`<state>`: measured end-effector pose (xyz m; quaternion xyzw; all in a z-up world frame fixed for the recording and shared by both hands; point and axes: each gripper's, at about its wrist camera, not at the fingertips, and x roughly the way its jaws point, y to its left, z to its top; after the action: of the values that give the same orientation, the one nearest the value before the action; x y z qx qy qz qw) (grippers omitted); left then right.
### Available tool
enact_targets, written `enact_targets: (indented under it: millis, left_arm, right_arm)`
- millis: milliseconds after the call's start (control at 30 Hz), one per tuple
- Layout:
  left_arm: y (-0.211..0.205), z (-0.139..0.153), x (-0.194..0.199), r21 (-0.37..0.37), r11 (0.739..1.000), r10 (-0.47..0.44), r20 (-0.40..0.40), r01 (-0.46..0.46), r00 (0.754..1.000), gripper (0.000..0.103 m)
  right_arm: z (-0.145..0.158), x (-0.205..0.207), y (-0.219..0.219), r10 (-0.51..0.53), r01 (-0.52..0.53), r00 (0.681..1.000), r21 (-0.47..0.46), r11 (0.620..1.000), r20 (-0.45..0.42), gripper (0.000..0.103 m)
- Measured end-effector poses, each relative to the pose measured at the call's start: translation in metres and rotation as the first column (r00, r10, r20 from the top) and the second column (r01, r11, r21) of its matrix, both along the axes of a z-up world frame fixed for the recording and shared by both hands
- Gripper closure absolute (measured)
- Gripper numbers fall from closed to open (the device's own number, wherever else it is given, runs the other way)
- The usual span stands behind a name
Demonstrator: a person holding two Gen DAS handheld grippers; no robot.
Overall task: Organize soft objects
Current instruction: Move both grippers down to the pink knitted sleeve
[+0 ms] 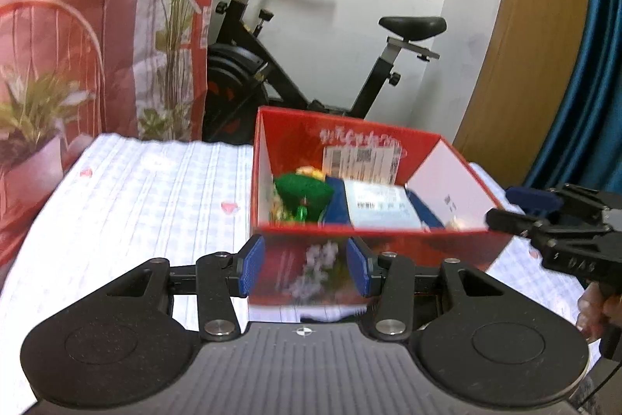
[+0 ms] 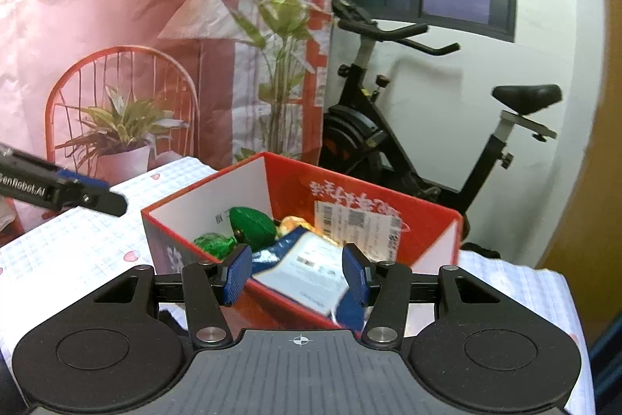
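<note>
The red box [image 1: 373, 181] stands on the checked cloth [image 1: 136, 189] just beyond the left gripper [image 1: 307, 269], whose blue pads stand apart with nothing between them – only the box's near wall shows through the gap. The right gripper [image 2: 295, 277] hovers at the box's near right corner, its jaws likewise parted and empty, the box's contents seen beyond them. Inside lie soft things: a dark green plush [image 2: 252, 226] at the far left, a shiny green item [image 2: 214, 244] beside it, something yellow-orange [image 2: 295, 222] behind, and a blue packet with a white label [image 2: 307, 271] – nearest the right gripper. An exercise bike [image 1: 311, 65] stands behind the table
</note>
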<state>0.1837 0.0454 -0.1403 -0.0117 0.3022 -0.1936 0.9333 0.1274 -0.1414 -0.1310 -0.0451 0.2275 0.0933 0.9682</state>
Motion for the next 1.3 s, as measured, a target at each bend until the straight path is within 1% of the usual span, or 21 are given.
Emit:
enact_targets:
  millis: [167, 267, 300, 400, 467, 533, 667, 767, 933, 1067, 1133, 1167, 1233, 1267, 1300]
  left_arm:
    - [0.0, -0.026, -0.015, 0.0, 1.0, 0.029, -0.03, -0.029, 0.999, 0.053]
    - [-0.005, -0.045, -0.02, 0.035, 0.998, 0.063, -0.064, -0.061, 0.996, 0.053]
    - [-0.005, -0.052, -0.022, 0.029, 0.997, 0.073, -0.081, -0.071, 0.994, 0.053]
    - [-0.002, -0.071, -0.022, -0.019, 0.994, 0.105, -0.142, -0.108, 0.984, 0.053]
    - [-0.003, -0.079, -0.026, -0.011, 0.991, 0.133, -0.137, -0.136, 0.982, 0.053]
    - [-0.006, -0.088, -0.031, 0.025, 0.987, 0.16, -0.115, -0.158, 0.98, 0.053]
    - [-0.005, -0.101, -0.036, 0.001, 0.987, 0.16, -0.15, -0.162, 0.976, 0.053]
    - [-0.004, -0.104, -0.035, -0.005, 0.986, 0.163, -0.161, -0.166, 0.973, 0.053]
    - [-0.007, -0.106, -0.034, -0.05, 0.987, 0.142, -0.16, -0.152, 0.977, 0.051]
    - [-0.012, -0.11, -0.032, -0.082, 0.988, 0.118, -0.174, -0.134, 0.978, 0.051]
    - [-0.015, -0.111, -0.032, -0.075, 0.989, 0.114, -0.174, -0.128, 0.978, 0.051]
    - [-0.016, -0.112, -0.031, -0.064, 0.99, 0.113, -0.172, -0.125, 0.979, 0.053]
    - [-0.018, -0.111, -0.034, -0.054, 0.992, 0.099, -0.163, -0.11, 0.982, 0.074]
    - [-0.018, -0.11, -0.033, -0.052, 0.994, 0.088, -0.165, -0.097, 0.982, 0.091]
    - [-0.018, -0.109, -0.034, -0.047, 0.995, 0.083, -0.164, -0.092, 0.983, 0.092]
  right_arm:
    - [-0.018, -0.03, -0.021, -0.046, 0.046, 0.999, 0.048, 0.998, -0.002, 0.055]
    - [-0.036, -0.043, -0.034, -0.091, 0.093, 0.995, 0.068, 0.993, -0.027, 0.055]
    - [-0.043, -0.047, -0.037, -0.112, 0.114, 0.993, 0.07, 0.991, -0.041, 0.055]
    - [-0.064, -0.058, -0.04, -0.193, 0.195, 0.978, 0.012, 0.981, -0.078, 0.055]
    - [-0.077, -0.066, -0.039, -0.229, 0.23, 0.969, 0.007, 0.973, -0.09, 0.055]
    - [-0.091, -0.072, -0.039, -0.268, 0.271, 0.958, 0.009, 0.963, -0.102, 0.055]
    - [-0.116, -0.077, -0.043, -0.333, 0.334, 0.934, -0.014, 0.942, -0.126, 0.055]
    - [-0.132, -0.08, -0.048, -0.343, 0.348, 0.924, -0.001, 0.938, -0.167, 0.055]
    - [-0.15, -0.082, -0.055, -0.346, 0.362, 0.912, 0.038, 0.931, -0.22, 0.055]
    - [-0.154, -0.083, -0.053, -0.343, 0.359, 0.913, 0.035, 0.933, -0.22, 0.053]
    - [-0.154, -0.081, -0.052, -0.341, 0.354, 0.915, 0.023, 0.935, -0.214, 0.053]
    - [-0.155, -0.081, -0.051, -0.341, 0.354, 0.916, 0.021, 0.935, -0.212, 0.052]
    - [-0.155, -0.081, -0.051, -0.342, 0.354, 0.916, 0.021, 0.935, -0.21, 0.052]
    - [-0.155, -0.081, -0.051, -0.341, 0.354, 0.916, 0.023, 0.935, -0.211, 0.052]
    - [-0.155, -0.082, -0.051, -0.341, 0.354, 0.916, 0.025, 0.935, -0.211, 0.052]
